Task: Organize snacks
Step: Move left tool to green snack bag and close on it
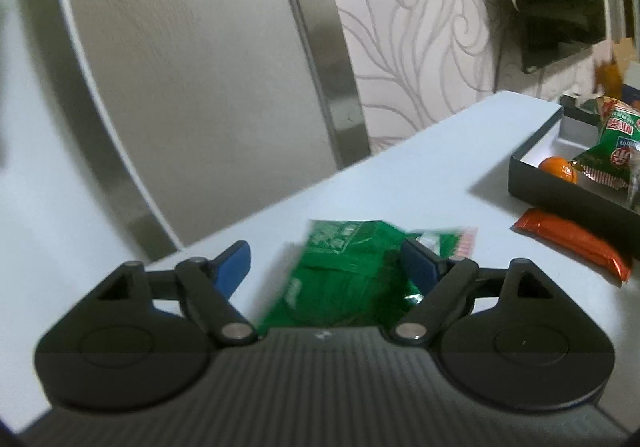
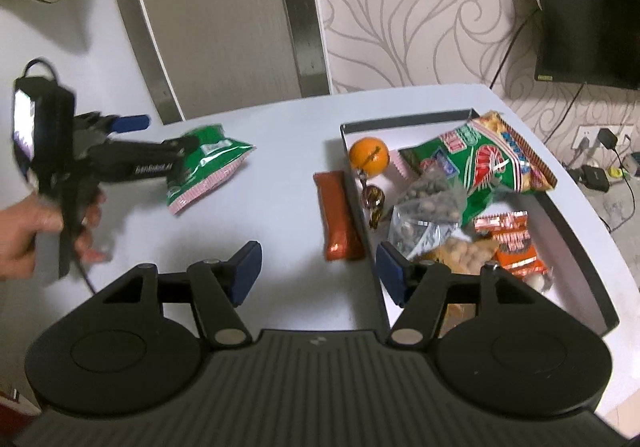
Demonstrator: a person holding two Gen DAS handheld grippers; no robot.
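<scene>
My left gripper (image 1: 324,259) gapes around the green snack bag (image 1: 344,271), right gripper (image 2: 316,271) gapes empty low in the frame; slippery bag might slide away.

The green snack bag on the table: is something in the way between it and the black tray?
Mostly no. The green snack bag lies on bare table. Only the orange-red packet lies flat against the near wall of the black tray. The left gripper is open around the bag.

Between the blue-padded left tongs (image 1: 326,267) lies a green packet (image 1: 344,279); right of them an orange bar (image 1: 576,243), on a pale tabletop (image 1: 360,191). Swirl-patterned wall (image 1: 420,27) behind.
</scene>
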